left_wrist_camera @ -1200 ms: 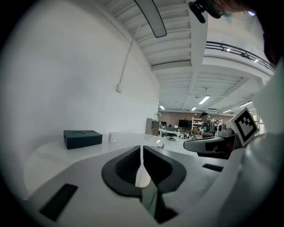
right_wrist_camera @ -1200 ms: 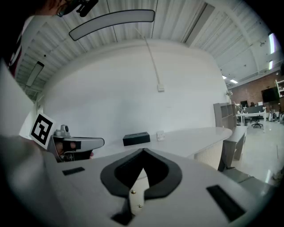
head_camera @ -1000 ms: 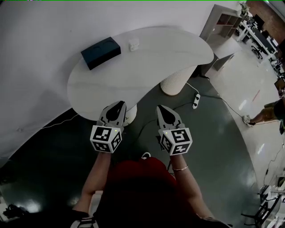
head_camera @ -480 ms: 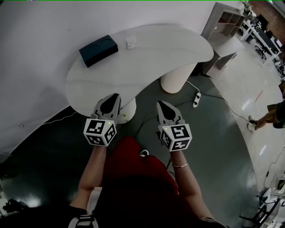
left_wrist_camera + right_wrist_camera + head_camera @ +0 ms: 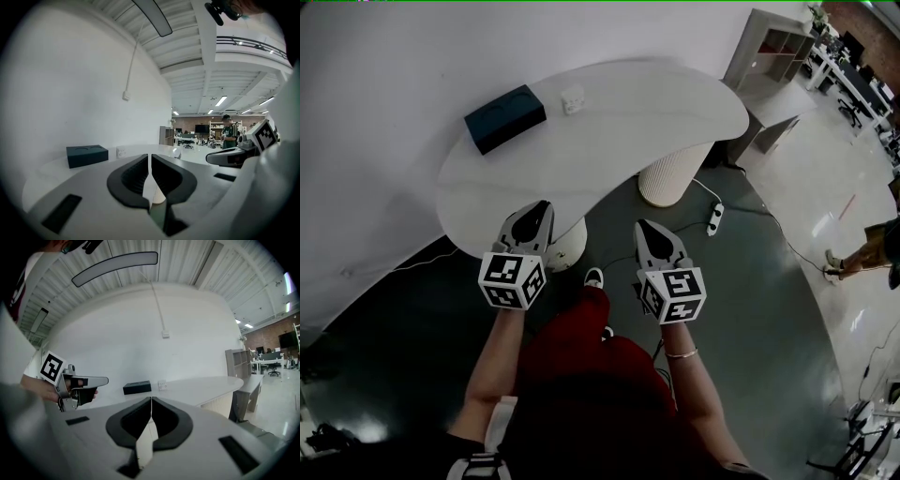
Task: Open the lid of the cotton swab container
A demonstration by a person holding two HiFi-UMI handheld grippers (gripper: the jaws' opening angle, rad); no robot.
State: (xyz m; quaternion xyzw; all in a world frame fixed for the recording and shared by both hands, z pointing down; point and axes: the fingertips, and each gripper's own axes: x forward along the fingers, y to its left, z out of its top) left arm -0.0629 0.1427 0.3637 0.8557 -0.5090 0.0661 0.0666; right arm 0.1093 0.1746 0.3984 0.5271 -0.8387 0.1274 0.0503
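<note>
**Both grippers shut and empty, well short of the container**

The person holds the two grippers side by side in front of the body, both pointing toward a curved white table (image 5: 619, 141). The left gripper (image 5: 538, 210) has its jaws pressed together with nothing between them; in the head view its tips overlap the table's near edge. The right gripper (image 5: 648, 231) is closed in the same way and holds nothing. It is seen against the dark floor, just off the inward curve of the table's near edge.

The cotton swab container (image 5: 572, 98) is a small white item on the far side of the tabletop, close to the wall. It stands just right of a dark blue box (image 5: 504, 117) and well apart from both grippers. It is too small in every view to tell how its lid sits.

A ribbed white pedestal (image 5: 667, 174) carries the right part of the table. A white power strip (image 5: 713, 215) lies on the floor to the right of it. At the far right edge, another person (image 5: 866, 246) stands on the lighter floor.
</note>
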